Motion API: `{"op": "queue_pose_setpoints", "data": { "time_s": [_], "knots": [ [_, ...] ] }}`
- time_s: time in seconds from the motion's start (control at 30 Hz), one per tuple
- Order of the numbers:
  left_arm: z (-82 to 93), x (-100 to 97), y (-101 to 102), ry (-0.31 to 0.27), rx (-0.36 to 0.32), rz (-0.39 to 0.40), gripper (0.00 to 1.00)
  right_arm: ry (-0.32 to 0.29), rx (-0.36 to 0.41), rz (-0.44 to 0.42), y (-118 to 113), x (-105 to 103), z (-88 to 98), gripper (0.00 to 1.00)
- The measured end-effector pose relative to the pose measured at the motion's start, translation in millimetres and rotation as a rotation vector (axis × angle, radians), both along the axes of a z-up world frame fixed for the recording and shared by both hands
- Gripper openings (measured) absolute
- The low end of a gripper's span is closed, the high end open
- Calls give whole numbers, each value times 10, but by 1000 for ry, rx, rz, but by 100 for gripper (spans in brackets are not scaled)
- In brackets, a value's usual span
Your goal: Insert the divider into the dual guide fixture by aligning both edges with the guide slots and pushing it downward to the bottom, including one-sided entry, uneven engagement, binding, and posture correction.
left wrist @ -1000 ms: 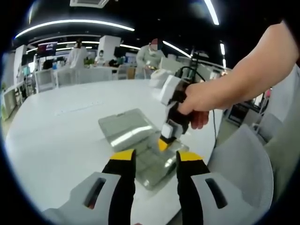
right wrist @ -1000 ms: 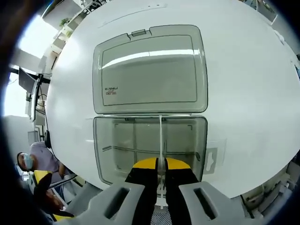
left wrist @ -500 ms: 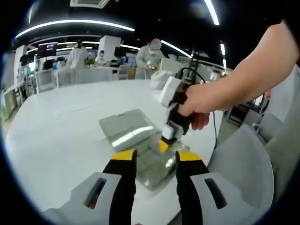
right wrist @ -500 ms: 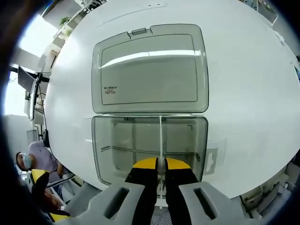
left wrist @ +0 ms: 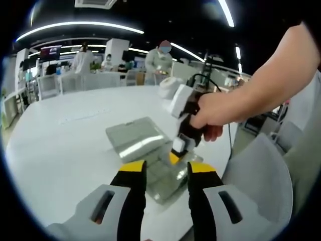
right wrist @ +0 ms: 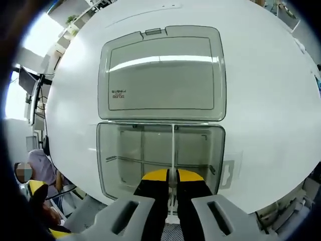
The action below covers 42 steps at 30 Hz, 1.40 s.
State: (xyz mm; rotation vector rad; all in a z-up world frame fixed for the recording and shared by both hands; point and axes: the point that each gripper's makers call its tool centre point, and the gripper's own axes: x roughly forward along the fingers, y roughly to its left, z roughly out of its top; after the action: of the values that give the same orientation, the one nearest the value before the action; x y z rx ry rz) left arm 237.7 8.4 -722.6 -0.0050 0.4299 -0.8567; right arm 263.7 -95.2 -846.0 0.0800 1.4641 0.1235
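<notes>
The step in hand is judged to be the seating push. In the right gripper view, the right gripper is clamped on the near edge of the divider, a thin, pale, translucent strip seen edge-on. It runs toward 12 o'clock across the open tray, the dual guide fixture, which is smoky clear plastic with rounded corners and a low cross rib. The flat, glossy hinged lid lies open at 12 o'clock on the matte white table.

In the left gripper view, the left gripper stands with jaws apart, holding nothing, near the tray.

Next move: press straight down, keeping both edges level. How deep each edge sits cannot be told.
</notes>
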Motion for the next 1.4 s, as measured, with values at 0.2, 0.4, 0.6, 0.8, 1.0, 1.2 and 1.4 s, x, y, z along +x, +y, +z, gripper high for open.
{"op": "queue_pose_setpoints", "data": {
  "time_s": [0.2,0.4,0.6,0.8,1.0,1.2,1.4],
  "knots": [
    [-18,-4,20,3,0,3,30,-20,3,3,3,3,-14,0],
    [-32,-5,23,5,1,3,29,-32,1,5,10,-1,-41,0],
    [-36,-6,20,6,1,2,29,-42,-1,9,4,8,-62,0],
    [-38,7,26,6,-3,4,29,-47,-3,27,14,2,-52,0],
    [-40,11,-2,8,-7,-1,28,-54,-8,19,24,24,-47,0],
    [-35,20,-15,6,-13,-4,28,-60,-11,18,1,39,-29,0],
    [-33,42,-26,2,-20,-6,28,-69,-9,16,3,36,12,0]
  ]
}}
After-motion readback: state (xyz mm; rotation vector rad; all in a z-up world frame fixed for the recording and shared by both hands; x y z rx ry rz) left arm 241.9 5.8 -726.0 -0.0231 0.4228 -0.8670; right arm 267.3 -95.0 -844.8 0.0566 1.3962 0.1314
